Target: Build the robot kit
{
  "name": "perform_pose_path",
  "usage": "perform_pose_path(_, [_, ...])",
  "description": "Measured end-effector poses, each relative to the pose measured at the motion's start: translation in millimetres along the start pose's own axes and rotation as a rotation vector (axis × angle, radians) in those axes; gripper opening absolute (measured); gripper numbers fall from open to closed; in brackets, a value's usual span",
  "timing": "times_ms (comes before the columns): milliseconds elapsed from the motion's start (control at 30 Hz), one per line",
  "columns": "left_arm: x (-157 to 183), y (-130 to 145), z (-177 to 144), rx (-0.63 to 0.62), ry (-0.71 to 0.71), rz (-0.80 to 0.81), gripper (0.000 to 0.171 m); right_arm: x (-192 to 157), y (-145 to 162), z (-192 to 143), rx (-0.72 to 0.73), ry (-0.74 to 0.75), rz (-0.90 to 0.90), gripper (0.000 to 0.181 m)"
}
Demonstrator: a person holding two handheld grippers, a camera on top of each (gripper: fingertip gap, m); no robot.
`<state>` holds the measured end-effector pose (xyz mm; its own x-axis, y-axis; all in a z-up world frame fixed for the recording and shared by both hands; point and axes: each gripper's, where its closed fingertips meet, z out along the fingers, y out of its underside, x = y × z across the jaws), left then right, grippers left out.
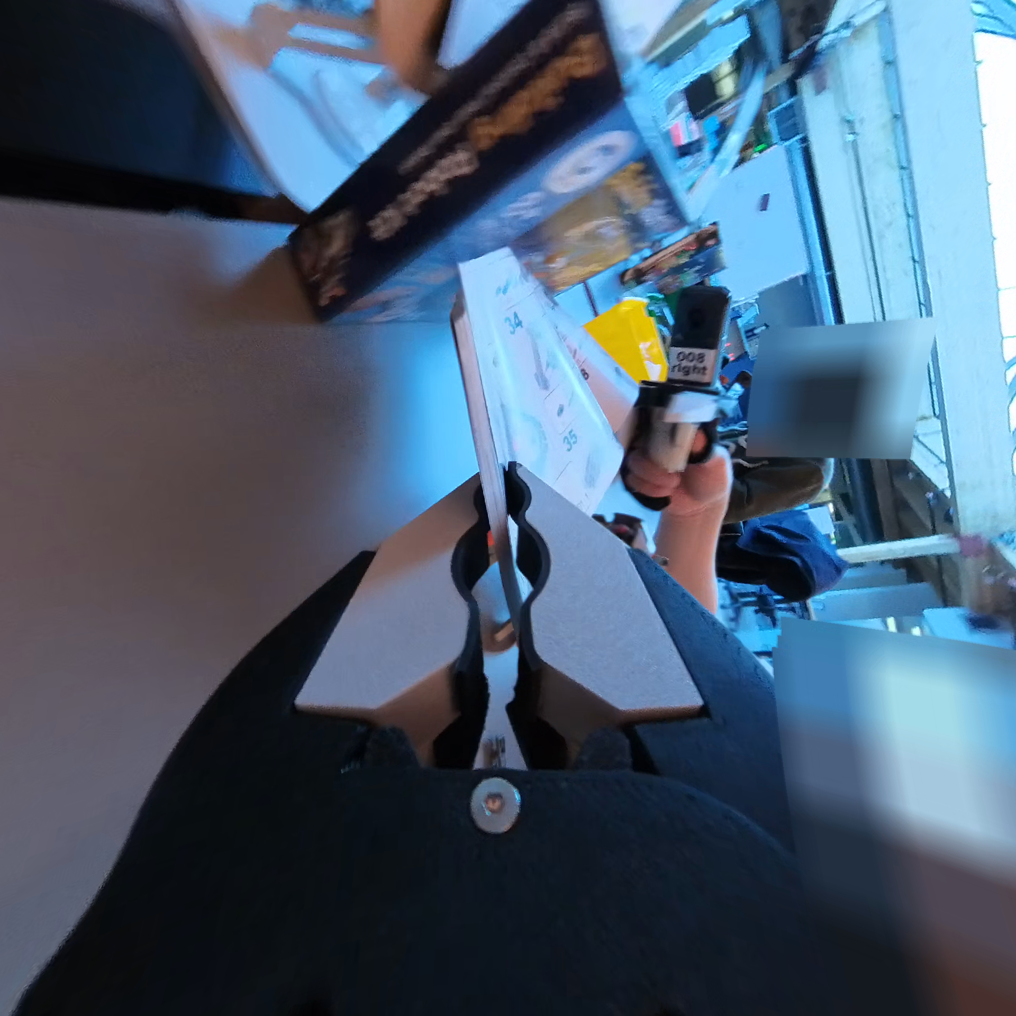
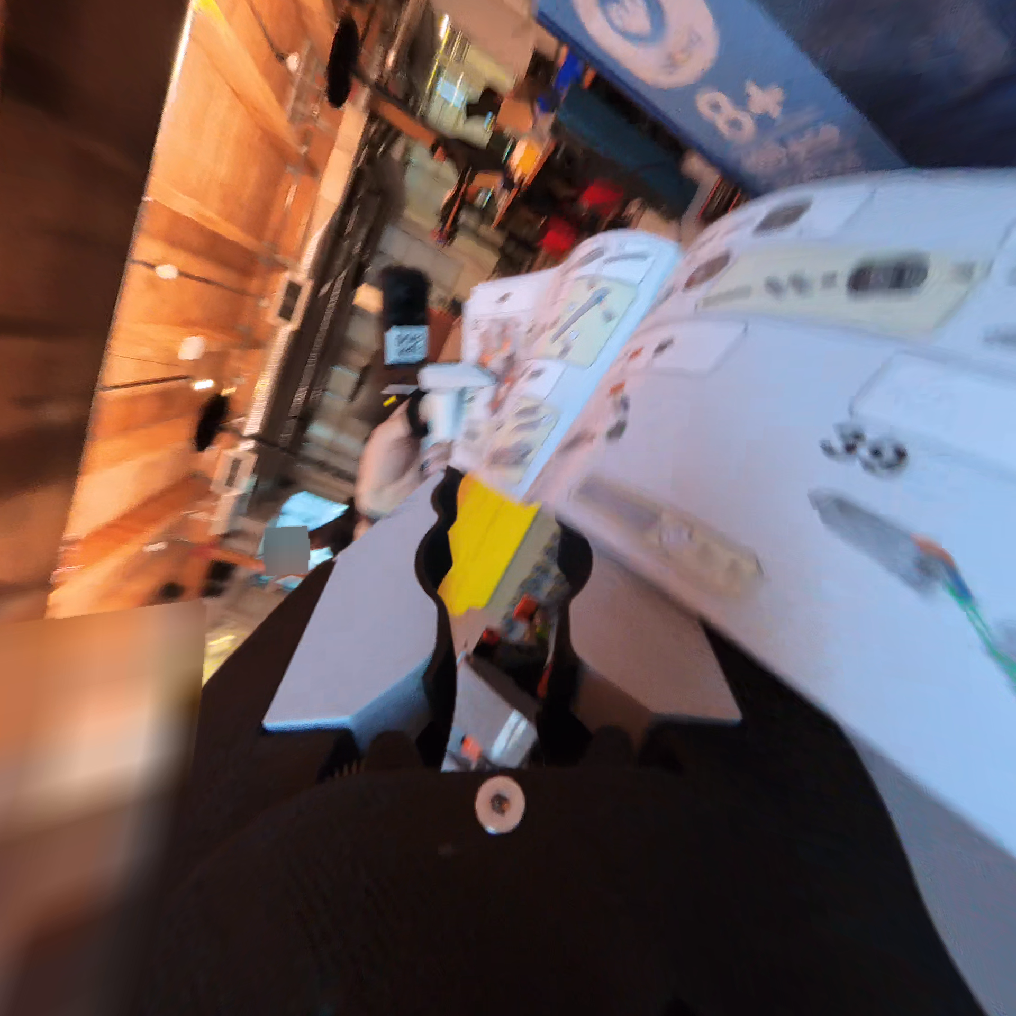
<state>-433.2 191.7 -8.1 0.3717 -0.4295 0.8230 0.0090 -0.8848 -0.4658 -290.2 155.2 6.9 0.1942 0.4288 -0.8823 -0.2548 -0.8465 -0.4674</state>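
Observation:
My left gripper (image 1: 497, 479) is shut on the edge of a white instruction booklet (image 1: 528, 374) and holds it edge-on, its printed pages fanning to the right. My right gripper (image 2: 508, 517) is open, with nothing between its fingers. The open booklet (image 2: 769, 440) lies close on its right, and one page covers part of the right finger. A yellow thing (image 2: 484, 550) shows through the gap. In the left wrist view the right gripper's body (image 1: 690, 379), held by a hand (image 1: 687, 489), stands behind the booklet, its fingers hidden.
A dark blue box with gold lettering (image 1: 473, 143) lies on the pale table (image 1: 165, 440) just beyond the booklet; it also shows in the right wrist view (image 2: 714, 88). The yellow thing (image 1: 621, 341) sits behind the pages. Shelves and clutter fill the background. Both views are tilted and blurred.

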Motion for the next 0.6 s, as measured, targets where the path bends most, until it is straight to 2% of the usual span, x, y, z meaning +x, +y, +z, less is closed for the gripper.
perform_pose_path(33, [-9,-1,2,-0.020,-0.012,-0.023,0.000,3,1,-4,-0.025,-0.015,0.037,0.035])
perform_pose_path(100, [-32,3,9,-0.084,-0.054,-0.068,0.000,11,8,-12,-0.071,-0.009,0.069,0.035])
perform_pose_path(133, [-45,6,12,-0.110,-0.086,-0.088,0.000,8,14,-15,-0.102,-0.047,0.075,0.019])
perform_pose_path(167, [-61,11,16,-0.152,-0.134,-0.097,0.000,5,20,-20,-0.133,-0.078,0.099,0.019])
perform_pose_path(233, [-103,26,15,-0.249,-0.335,-0.060,0.000,-3,28,-30,-0.149,-0.128,0.102,0.017])
perform_pose_path(300, [-124,35,18,-0.309,-0.415,-0.041,0.000,-9,30,-39,-0.119,-0.137,0.025,0.016])
perform_pose_path(433, [-141,44,19,-0.367,-0.504,-0.029,0.001,-14,23,-56,-0.016,-0.029,-0.282,0.015])
perform_pose_path(567, [-147,44,16,-0.374,-0.577,0.043,0.014,-51,11,-70,0.131,0.071,-0.677,0.013])
perform_pose_path(600, [-145,45,16,-0.371,-0.568,0.044,0.010,-62,7,-73,0.177,0.090,-0.761,0.013])
